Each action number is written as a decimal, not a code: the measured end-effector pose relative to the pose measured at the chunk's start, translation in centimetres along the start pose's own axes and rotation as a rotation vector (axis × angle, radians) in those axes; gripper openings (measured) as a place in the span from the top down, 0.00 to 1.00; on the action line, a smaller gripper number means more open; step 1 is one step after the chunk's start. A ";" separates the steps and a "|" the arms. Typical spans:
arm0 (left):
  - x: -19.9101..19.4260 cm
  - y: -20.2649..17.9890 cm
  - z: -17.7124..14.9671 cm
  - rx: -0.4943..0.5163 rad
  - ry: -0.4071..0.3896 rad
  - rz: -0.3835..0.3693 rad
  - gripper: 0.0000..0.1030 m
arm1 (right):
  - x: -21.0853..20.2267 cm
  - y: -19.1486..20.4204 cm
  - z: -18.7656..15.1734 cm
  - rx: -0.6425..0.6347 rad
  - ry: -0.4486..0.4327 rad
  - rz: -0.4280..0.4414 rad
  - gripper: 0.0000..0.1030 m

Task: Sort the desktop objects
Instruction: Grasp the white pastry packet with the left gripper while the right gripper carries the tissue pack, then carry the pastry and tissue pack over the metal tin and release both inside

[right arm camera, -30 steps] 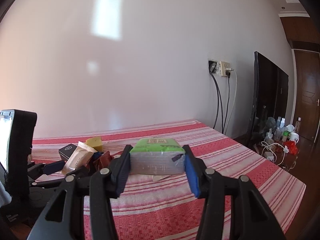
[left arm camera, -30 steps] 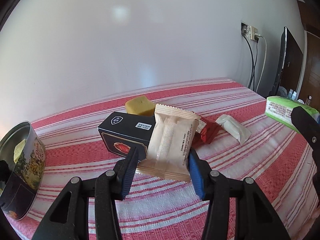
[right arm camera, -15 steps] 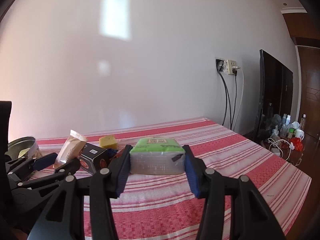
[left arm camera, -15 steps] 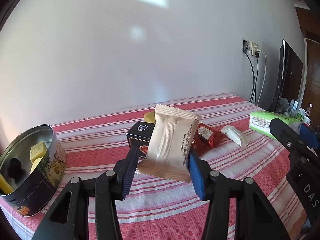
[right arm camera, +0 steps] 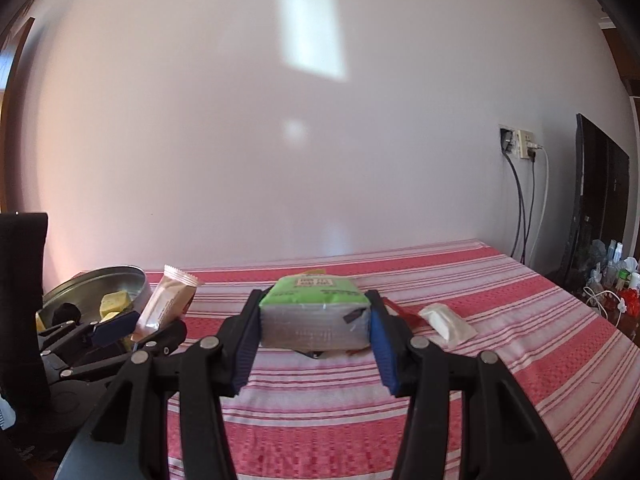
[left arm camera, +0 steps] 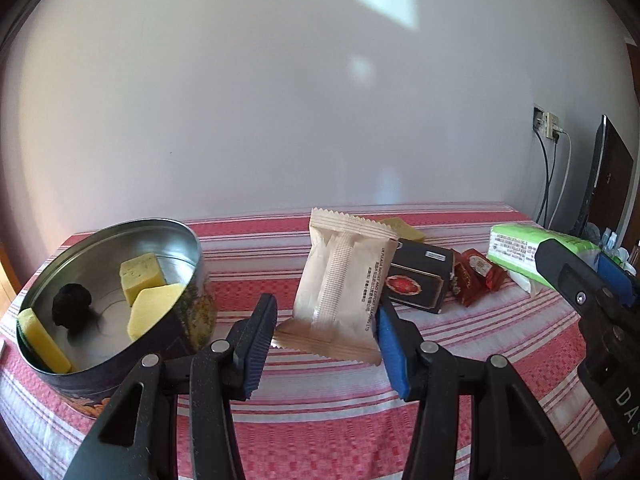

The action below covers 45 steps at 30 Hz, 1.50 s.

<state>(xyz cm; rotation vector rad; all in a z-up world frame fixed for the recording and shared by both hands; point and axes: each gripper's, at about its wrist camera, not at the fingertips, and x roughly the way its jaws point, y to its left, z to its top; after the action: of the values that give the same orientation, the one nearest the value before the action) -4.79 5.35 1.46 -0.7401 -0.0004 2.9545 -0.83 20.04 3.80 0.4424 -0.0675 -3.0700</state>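
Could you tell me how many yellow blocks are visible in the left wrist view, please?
4: three inside the round tin, at and, and one on the tablecloth behind the black box. Others may be hidden.

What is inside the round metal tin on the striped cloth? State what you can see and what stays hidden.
Inside the tin lie three yellow blocks and a black lump on its bare metal floor. The near wall hides the front of the floor.

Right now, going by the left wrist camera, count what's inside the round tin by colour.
Yellow blocks: 3
Black lump: 1
Total in the round tin: 4
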 end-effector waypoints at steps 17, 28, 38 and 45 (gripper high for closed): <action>-3.8 14.7 1.7 -0.168 -0.078 0.244 0.50 | 3.4 15.2 2.1 -0.090 -0.009 0.309 0.51; -2.0 23.1 2.2 -0.239 -0.026 0.414 0.50 | 8.3 22.4 2.6 -0.082 0.049 0.412 0.51; 1.5 25.2 2.1 -0.238 0.044 0.457 0.49 | 10.7 25.5 1.4 -0.093 0.112 0.424 0.51; 3.5 25.2 1.5 -0.225 0.102 0.388 0.42 | 12.6 25.4 0.1 -0.081 0.142 0.427 0.27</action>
<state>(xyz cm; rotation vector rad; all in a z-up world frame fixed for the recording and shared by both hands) -10.92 -19.40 0.54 -1.0251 -0.2085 3.3151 -12.06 -5.91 1.57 0.5568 -0.0274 -2.6071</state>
